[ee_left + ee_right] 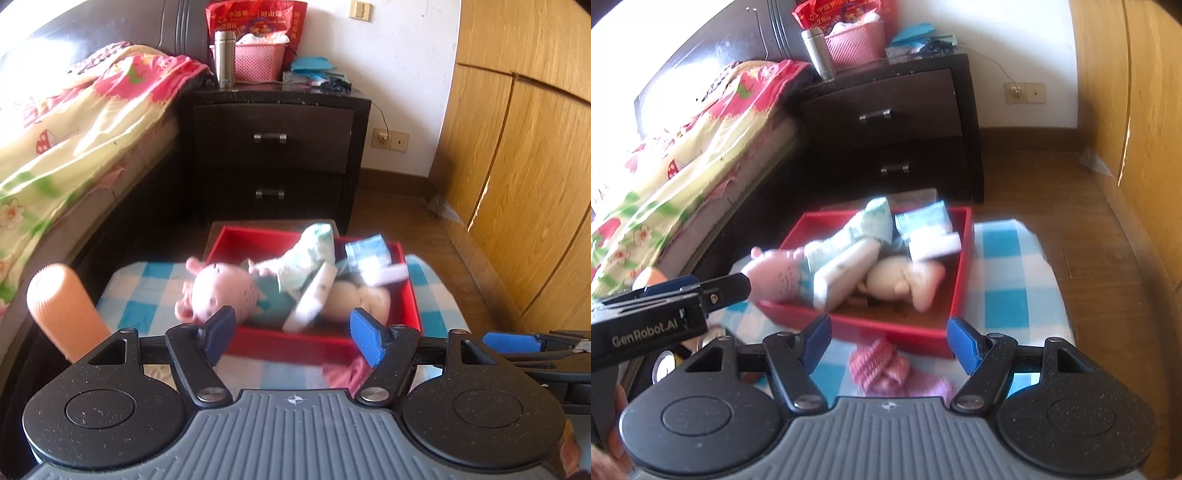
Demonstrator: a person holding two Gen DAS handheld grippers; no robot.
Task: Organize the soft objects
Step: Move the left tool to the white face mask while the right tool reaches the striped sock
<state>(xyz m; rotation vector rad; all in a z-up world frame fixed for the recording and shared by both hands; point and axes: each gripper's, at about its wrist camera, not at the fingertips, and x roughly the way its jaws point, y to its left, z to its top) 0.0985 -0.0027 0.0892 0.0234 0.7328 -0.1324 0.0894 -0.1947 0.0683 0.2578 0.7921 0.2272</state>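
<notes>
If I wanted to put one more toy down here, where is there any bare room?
Free: the back-left corner of the red box, behind the pink plush, and the checked cloth to the right of the box, towards the wooden floor. Crowded: the box's middle and right, piled with plush toys and socks. In front of the box lies a pink knitted piece.

The red tray (962,273) looked smooth and matt; inside it lay plush toys (905,282), under it checked cloth (1008,266).

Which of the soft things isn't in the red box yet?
The pink knitted piece, lying on the checked cloth in front of the red box; the other soft things are piled inside.
</notes>
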